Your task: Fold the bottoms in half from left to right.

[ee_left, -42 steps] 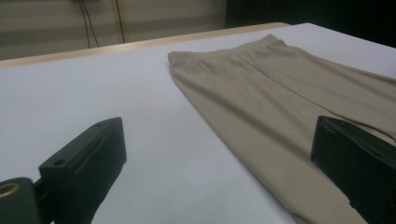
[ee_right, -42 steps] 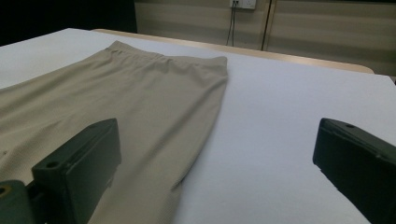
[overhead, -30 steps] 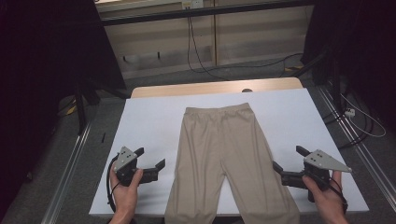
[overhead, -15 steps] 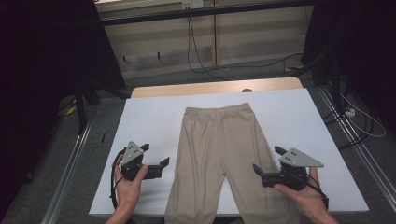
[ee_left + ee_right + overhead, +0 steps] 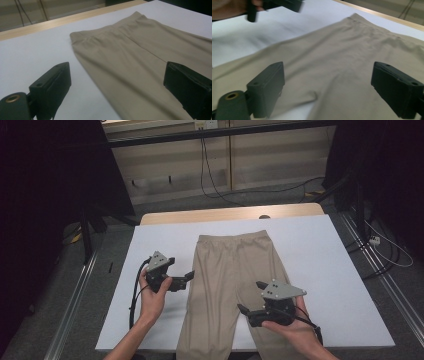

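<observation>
Beige trousers (image 5: pixel 232 285) lie flat on the white table (image 5: pixel 325 265); the left gripper (image 5: pixel 186 278) gapes empty at their edge; the right gripper (image 5: pixel 244 311), jaws wide though just closing slightly, hovers over the cloth, gripping nothing.

White table cover (image 5: pixel 320 250) bare left and right of beige trousers (image 5: pixel 232 280): free passage along both sides and beyond waistband. Trousers lie flat, no raised obstacle. Left gripper (image 5: pixel 184 279) at left trouser edge; right gripper (image 5: pixel 246 312) over right leg.
</observation>
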`<action>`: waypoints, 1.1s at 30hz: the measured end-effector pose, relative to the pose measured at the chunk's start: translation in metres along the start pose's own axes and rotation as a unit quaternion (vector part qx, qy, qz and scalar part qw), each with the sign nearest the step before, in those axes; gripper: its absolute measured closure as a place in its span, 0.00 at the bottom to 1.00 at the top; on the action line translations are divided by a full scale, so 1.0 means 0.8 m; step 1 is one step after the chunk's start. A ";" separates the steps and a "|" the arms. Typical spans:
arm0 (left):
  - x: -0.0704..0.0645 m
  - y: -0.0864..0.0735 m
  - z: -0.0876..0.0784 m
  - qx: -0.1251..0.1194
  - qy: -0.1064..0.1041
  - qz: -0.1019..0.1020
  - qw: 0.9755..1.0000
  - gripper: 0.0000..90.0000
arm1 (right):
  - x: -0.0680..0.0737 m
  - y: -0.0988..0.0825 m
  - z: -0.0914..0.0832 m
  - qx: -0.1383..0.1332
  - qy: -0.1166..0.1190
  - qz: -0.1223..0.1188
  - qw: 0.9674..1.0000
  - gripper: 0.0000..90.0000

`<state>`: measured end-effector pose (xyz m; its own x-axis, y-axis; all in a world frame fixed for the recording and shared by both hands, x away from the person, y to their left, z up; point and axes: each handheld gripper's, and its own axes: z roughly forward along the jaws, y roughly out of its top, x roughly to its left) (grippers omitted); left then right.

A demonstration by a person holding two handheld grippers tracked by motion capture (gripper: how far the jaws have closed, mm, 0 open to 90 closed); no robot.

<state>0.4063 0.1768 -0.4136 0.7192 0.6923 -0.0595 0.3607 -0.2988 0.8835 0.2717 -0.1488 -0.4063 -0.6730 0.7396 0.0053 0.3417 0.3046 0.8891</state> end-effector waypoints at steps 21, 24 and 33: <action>0.041 0.047 0.091 0.005 0.023 -0.022 0.999 0.09 | 0.076 0.042 0.067 0.105 0.106 -0.047 0.988 0.24; 0.051 0.052 0.095 -0.005 0.030 -0.029 0.999 0.09 | 0.082 0.046 0.080 0.120 0.099 -0.057 0.986 0.19; 0.050 0.046 0.098 0.011 0.020 -0.033 0.999 0.08 | 0.119 0.032 0.116 0.128 0.136 -0.046 0.981 0.26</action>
<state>0.4951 0.1424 -0.4195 0.6694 0.7365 -0.0975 0.4197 -0.2665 0.8677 0.2776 -0.0149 -0.4254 -0.8467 0.5255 0.0837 0.4022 0.5289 0.7474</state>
